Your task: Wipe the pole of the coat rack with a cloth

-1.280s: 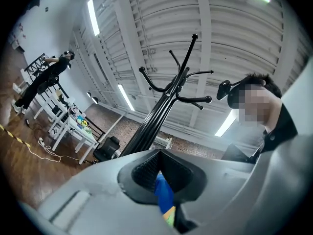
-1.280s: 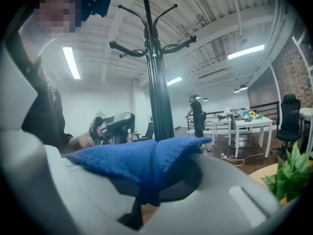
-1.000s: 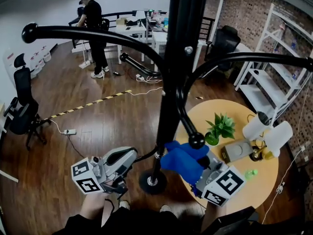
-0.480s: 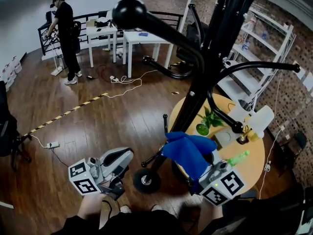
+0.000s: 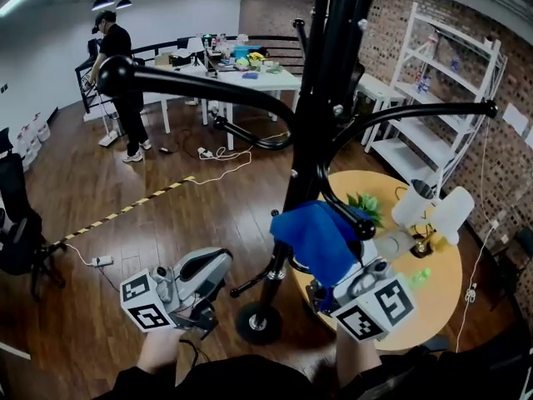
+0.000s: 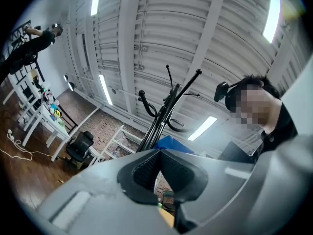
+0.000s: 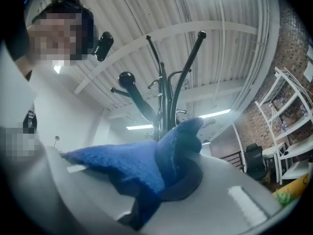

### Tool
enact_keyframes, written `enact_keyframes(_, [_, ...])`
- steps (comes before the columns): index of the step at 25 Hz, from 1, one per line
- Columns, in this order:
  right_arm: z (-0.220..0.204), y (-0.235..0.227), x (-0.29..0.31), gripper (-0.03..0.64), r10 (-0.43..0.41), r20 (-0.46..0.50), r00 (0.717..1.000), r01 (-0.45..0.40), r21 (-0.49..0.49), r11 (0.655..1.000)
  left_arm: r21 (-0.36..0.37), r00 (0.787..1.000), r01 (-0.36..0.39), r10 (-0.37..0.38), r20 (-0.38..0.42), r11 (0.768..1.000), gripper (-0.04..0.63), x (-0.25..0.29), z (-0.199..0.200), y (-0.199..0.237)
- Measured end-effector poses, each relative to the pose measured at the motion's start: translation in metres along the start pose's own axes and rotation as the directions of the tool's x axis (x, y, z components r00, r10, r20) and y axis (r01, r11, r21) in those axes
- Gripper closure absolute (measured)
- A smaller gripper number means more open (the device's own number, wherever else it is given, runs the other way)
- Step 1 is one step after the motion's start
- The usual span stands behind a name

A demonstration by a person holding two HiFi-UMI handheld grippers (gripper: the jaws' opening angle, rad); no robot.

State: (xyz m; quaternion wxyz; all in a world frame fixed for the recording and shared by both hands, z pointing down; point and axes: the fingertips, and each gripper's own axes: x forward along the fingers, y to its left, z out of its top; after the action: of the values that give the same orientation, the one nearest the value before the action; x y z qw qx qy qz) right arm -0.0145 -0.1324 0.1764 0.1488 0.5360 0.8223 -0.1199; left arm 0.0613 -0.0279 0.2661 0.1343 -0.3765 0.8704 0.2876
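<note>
The black coat rack pole [image 5: 310, 140] rises mid-frame in the head view, with curved hook arms branching left and right. A blue cloth [image 5: 316, 238] bunches against the pole's lower right side, under a ball-tipped hook. My right gripper [image 5: 331, 277] is shut on the blue cloth from below. In the right gripper view the cloth [image 7: 142, 168] drapes over the right gripper [image 7: 161, 192], with the pole [image 7: 164, 106] behind it. My left gripper [image 5: 210, 269] hangs left of the pole, shut and holding nothing. The left gripper view shows the left gripper [image 6: 159, 173], the rack [image 6: 159, 119] and the cloth [image 6: 171, 143].
The rack's round base [image 5: 258, 323] rests on the wooden floor. A round wooden table [image 5: 433, 302] with a potted plant [image 5: 368, 207] and a white lamp [image 5: 433, 207] is right of the pole. White shelving [image 5: 433, 82], white tables [image 5: 241, 73], a person [image 5: 117, 65] and an office chair [image 5: 17, 223] lie farther off.
The right gripper has carried the blue cloth higher along the pole. The head view has swung, so the hooks look shifted. The left gripper stays low on the left.
</note>
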Motion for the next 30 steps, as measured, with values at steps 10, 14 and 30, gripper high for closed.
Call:
enact_keyframes(10, [0.033, 0.006, 0.034, 0.584, -0.049, 0.133, 0.99, 0.063, -0.107, 0.992, 0.065, 0.999, -0.042, 0.041, 0.013, 0.997, 0.594, -0.004, 0.011, -0.004])
enact_keyframes(14, [0.032, 0.004, 0.033, 0.584, -0.056, 0.128, 0.99, 0.072, -0.119, 0.99, 0.065, 0.999, -0.046, 0.045, 0.021, 0.997, 0.594, -0.005, 0.008, -0.004])
enact_keyframes(30, [-0.109, -0.003, -0.013, 0.584, -0.168, -0.151, 0.974, 0.157, -0.08, 0.984, -0.007, 0.996, -0.088, 0.088, -0.018, 0.996, 0.594, -0.02, -0.005, 0.012])
